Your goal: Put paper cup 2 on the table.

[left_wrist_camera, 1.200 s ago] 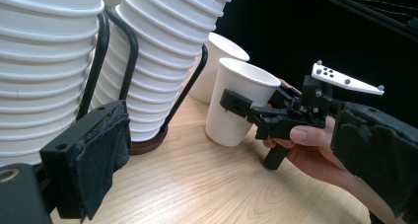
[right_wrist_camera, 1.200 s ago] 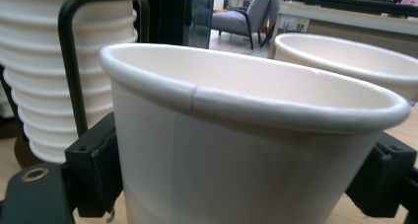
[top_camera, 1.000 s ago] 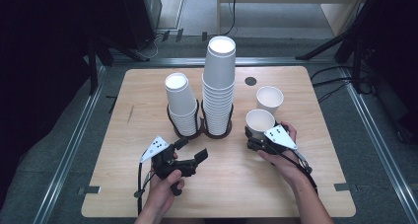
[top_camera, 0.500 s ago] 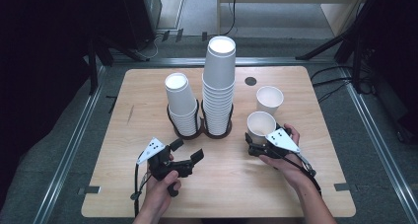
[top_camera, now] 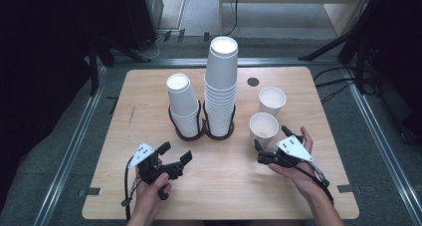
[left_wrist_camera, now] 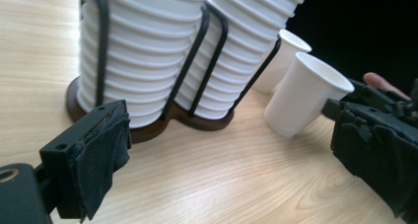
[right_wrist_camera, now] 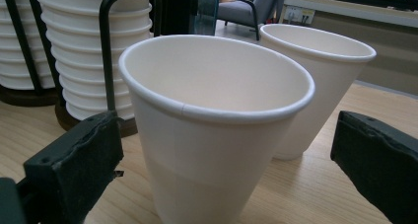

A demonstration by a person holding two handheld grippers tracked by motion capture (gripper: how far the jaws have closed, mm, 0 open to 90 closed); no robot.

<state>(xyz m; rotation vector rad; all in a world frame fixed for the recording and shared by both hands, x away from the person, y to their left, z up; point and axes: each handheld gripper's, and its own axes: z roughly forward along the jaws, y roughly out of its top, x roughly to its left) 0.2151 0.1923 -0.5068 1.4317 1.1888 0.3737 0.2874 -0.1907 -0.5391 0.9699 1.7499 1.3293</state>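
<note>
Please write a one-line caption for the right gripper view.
Open right gripper just released a white paper cup standing between its jaws.

In the right gripper view the near cup point(right_wrist_camera: 217, 130) loses its base below the bottom edge and hides the lower left of the far cup point(right_wrist_camera: 320, 81) — in the left gripper view both cup stacks point(left_wrist_camera: 148, 51) are cut off at the top.

Even overhead light on the table, dark surroundings, soft shadows, slightly soft focus, no glare
</note>
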